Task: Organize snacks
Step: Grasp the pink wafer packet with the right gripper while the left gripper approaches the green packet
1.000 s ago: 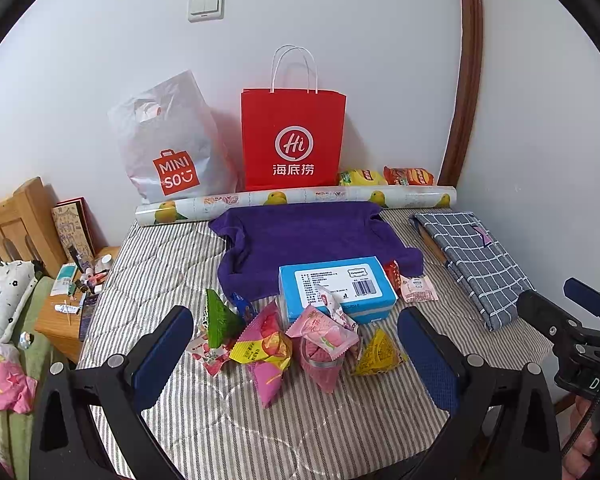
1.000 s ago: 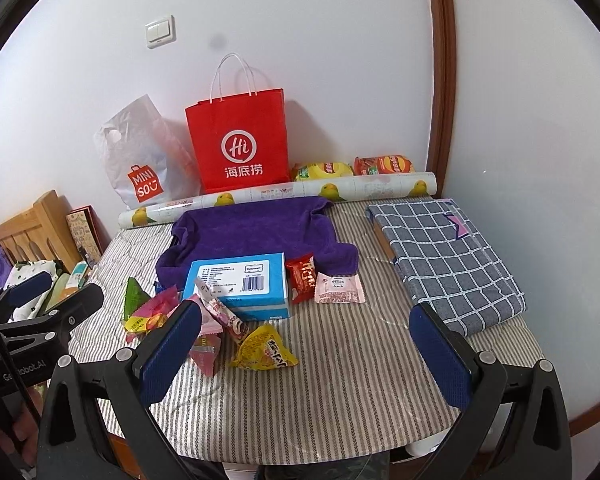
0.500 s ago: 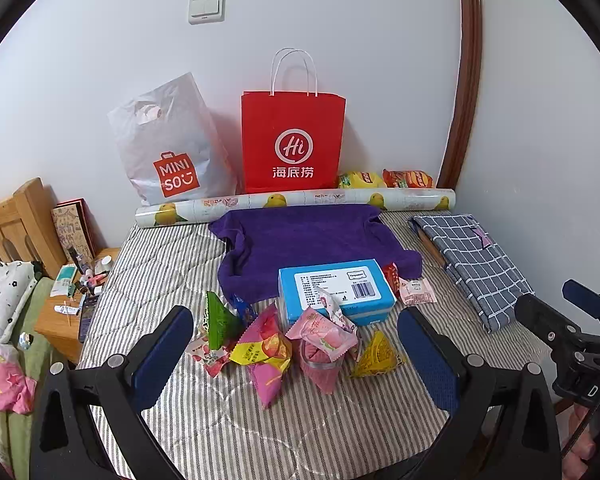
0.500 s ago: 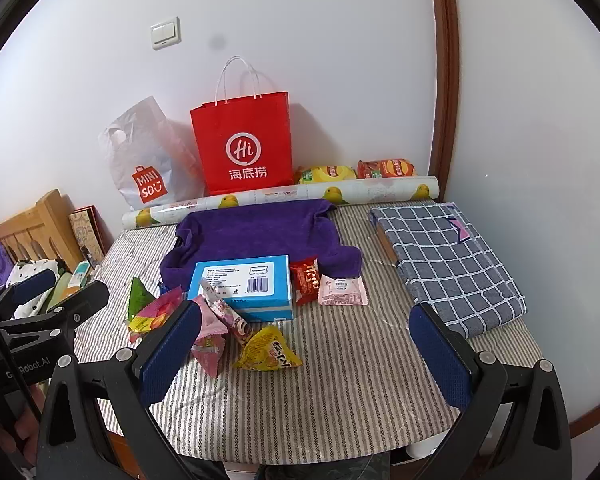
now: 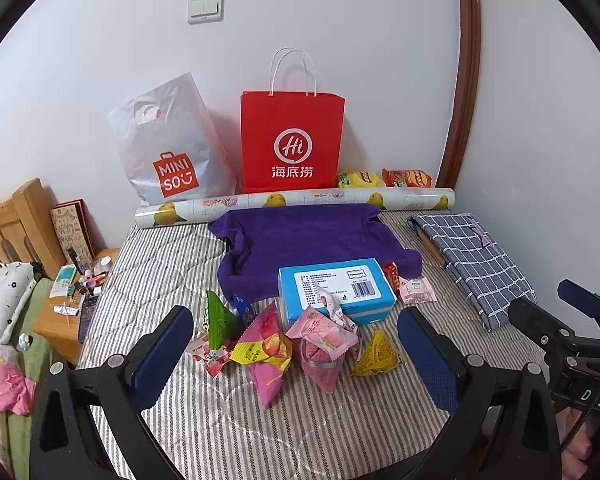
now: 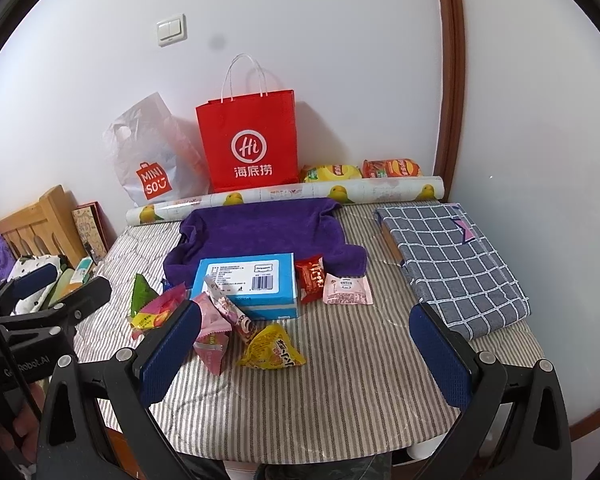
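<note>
Several small snack packets lie on a striped table cover (image 5: pixel 160 264): a green one (image 5: pixel 218 318), pink ones (image 5: pixel 268 360), a yellow triangular one (image 5: pixel 374 354) (image 6: pixel 272 350), a red one (image 6: pixel 311 278) and a pale pink one (image 6: pixel 346 290). A blue box (image 5: pixel 336 286) (image 6: pixel 246 282) sits behind them on a purple towel (image 5: pixel 308 232). My left gripper (image 5: pixel 296 358) hangs open just before the pile, nothing between its blue pads. My right gripper (image 6: pixel 304 354) is open too, nearer the table's front edge, empty.
A red paper bag (image 5: pixel 292 140), a white Miniso bag (image 5: pixel 168 148), a roll of printed paper (image 5: pixel 292 202) and two chip bags (image 5: pixel 384 179) line the wall. A folded checked cloth (image 6: pixel 452 264) lies right. A wooden nightstand (image 5: pixel 56 320) and bed stand left.
Both grippers have drifted slightly back and up, so the table looks a little farther. Nothing on the table has moved; both stay open.
</note>
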